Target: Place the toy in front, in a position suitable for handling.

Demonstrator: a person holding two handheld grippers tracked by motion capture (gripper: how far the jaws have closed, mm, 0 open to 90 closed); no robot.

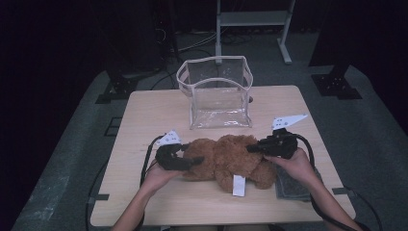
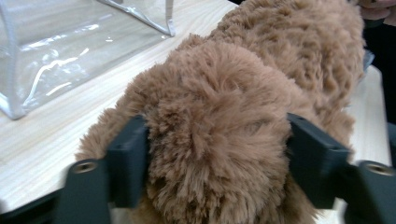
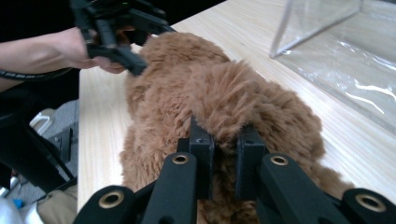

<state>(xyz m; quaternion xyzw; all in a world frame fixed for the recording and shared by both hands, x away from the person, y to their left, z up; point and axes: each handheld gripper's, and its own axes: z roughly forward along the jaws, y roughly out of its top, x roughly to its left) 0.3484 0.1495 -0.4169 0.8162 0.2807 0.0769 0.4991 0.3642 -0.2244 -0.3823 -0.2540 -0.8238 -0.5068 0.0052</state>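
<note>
Item: brown plush bear [image 1: 226, 161], lying at table [image 1: 144, 115] centre, clear bag [image 1: 216, 91] at its 12 o'clock. Left gripper [image 2: 217, 154] clamps a wide limb; right gripper [image 3: 224, 140] pinches fur tightly. We lift both ends evenly toward the bag mouth.

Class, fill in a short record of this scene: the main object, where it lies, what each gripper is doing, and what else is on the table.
Main object: brown plush toy
Position: lying on the wooden table, white tag towards the person
Left gripper: jaws around one bulky end of the toy, pads against the fur
Right gripper: jaws pinched narrowly on a tuft of fur
Also on table: clear plastic bag standing open behind the toy; grey cloth by the right hand
</note>
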